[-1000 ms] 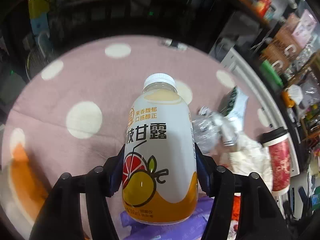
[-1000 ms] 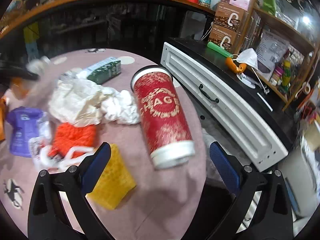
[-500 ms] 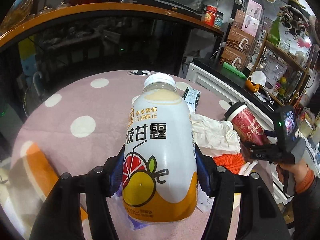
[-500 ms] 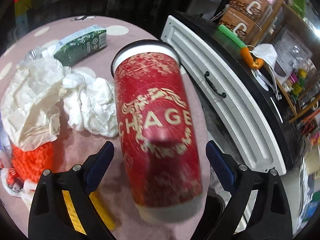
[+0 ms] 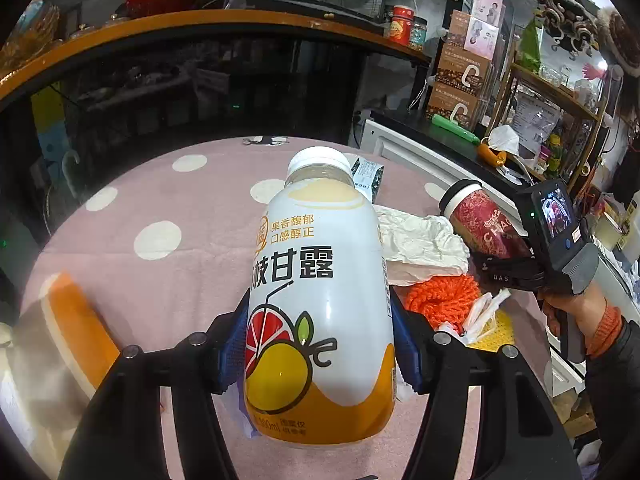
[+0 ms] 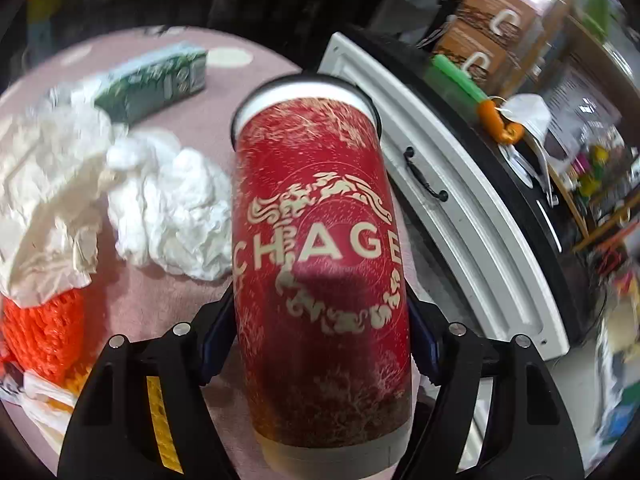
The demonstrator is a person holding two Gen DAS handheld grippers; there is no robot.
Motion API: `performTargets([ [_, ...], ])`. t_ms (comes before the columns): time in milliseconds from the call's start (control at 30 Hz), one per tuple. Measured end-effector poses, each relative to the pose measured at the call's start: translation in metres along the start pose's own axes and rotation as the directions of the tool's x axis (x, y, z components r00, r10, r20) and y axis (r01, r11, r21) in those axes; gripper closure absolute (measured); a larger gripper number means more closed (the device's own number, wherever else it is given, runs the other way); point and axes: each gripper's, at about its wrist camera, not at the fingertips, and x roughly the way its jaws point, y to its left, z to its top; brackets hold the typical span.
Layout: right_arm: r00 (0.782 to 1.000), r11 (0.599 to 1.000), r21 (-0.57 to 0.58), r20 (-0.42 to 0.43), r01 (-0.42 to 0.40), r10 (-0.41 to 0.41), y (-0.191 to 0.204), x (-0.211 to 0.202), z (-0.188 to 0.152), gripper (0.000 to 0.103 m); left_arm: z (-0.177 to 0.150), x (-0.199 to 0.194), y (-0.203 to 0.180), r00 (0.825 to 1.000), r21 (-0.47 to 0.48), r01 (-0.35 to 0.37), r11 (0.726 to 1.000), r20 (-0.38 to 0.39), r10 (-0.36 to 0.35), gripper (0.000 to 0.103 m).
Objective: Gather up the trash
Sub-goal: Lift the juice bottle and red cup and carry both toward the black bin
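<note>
The left gripper [image 5: 320, 344] grips the juice bottle [image 5: 320, 300] at frame centre. The right gripper [image 6: 320, 344] is closing on the red cup [image 6: 320, 260], its fingers at the sides. On the bench [image 5: 180, 208], crumpled paper [image 6: 168, 204], a green carton [image 6: 156, 78] and orange netting [image 6: 44, 332] remain uncollected.

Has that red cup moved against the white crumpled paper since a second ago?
Cannot tell: the red cup looms larger beside the crumpled paper, likely the camera nearing; the right gripper is closing around it.
</note>
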Motion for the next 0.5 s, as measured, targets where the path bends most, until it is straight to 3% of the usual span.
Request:
performTargets([
  [300, 0.988, 0.981, 0.191, 0.153, -0.02, -0.01, -0.034, -0.04, -0.024, 0.031, -0.016, -0.017, -0.022, 0.998, 0.037, 0.029, 0.999, 0.053, -0.031, 0.042],
  [500, 0.969, 0.961, 0.275, 0.246, -0.04, -0.03, -0.056, -0.083, -0.061, 0.031, -0.028, -0.023, -0.048, 0.994, 0.079, 0.093, 0.993, 0.055, -0.097, 0.042],
])
